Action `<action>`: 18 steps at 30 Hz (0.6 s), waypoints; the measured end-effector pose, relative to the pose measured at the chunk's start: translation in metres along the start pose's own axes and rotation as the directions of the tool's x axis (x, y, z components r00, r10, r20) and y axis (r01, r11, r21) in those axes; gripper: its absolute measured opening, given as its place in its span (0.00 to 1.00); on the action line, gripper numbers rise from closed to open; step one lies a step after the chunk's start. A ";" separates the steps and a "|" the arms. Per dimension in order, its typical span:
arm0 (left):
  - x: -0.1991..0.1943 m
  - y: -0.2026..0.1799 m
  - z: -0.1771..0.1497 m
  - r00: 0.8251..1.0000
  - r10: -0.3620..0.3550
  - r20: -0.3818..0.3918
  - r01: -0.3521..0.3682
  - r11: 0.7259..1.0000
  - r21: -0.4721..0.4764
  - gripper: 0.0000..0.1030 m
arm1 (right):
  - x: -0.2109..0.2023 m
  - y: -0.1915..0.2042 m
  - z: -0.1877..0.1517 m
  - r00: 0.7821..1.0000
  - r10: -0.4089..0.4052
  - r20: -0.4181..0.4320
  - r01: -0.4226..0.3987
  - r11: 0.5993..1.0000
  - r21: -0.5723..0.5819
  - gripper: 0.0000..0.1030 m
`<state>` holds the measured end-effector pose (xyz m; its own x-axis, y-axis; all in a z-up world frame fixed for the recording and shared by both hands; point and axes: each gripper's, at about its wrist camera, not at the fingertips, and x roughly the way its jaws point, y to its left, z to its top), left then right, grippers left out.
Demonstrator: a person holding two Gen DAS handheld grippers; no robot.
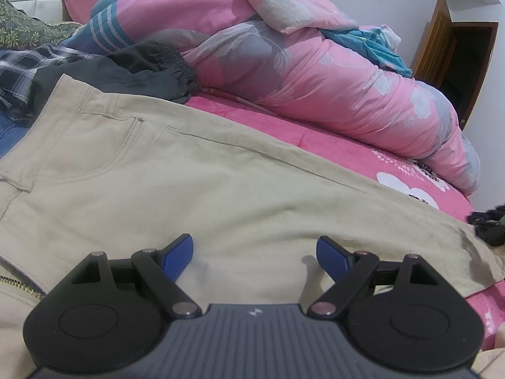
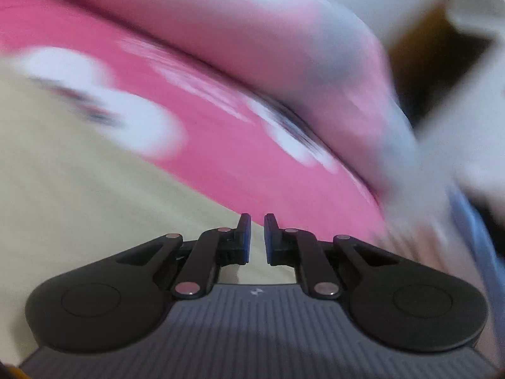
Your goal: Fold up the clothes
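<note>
**Beige trousers spread flat on the bed**

Beige trousers (image 1: 176, 183) lie flat across the pink bedsheet (image 1: 363, 154), waistband and pocket toward the left; a dark garment with an elastic waist (image 1: 148, 63) and a plaid shirt (image 1: 28, 63) sit beyond them, beside a heaped pink floral quilt (image 1: 315, 72). Left gripper (image 1: 255, 251) hovers over the trousers, fingers wide apart and holding nothing; right gripper (image 2: 257, 237), its view blurred, has its fingers nearly together over the trousers' edge, nothing between them.

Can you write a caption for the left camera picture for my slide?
Open left gripper hovering over beige trousers spread on a pink bed beside a heaped quilt.
</note>
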<state>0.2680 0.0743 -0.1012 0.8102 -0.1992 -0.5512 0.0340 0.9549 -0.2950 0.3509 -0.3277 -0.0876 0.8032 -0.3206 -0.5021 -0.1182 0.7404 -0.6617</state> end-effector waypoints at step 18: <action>-0.021 0.025 0.007 1.000 -0.028 -0.005 0.027 0.991 -0.129 0.83 | -0.073 0.090 0.119 0.850 0.507 0.146 -0.515 0.857 0.022 0.07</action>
<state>0.2565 0.1041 -0.0917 0.8063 -0.2269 -0.5463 -0.0199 0.9126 -0.4083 0.3511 -0.1669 -0.0442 0.7078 0.1894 -0.6805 -0.5018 0.8128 -0.2958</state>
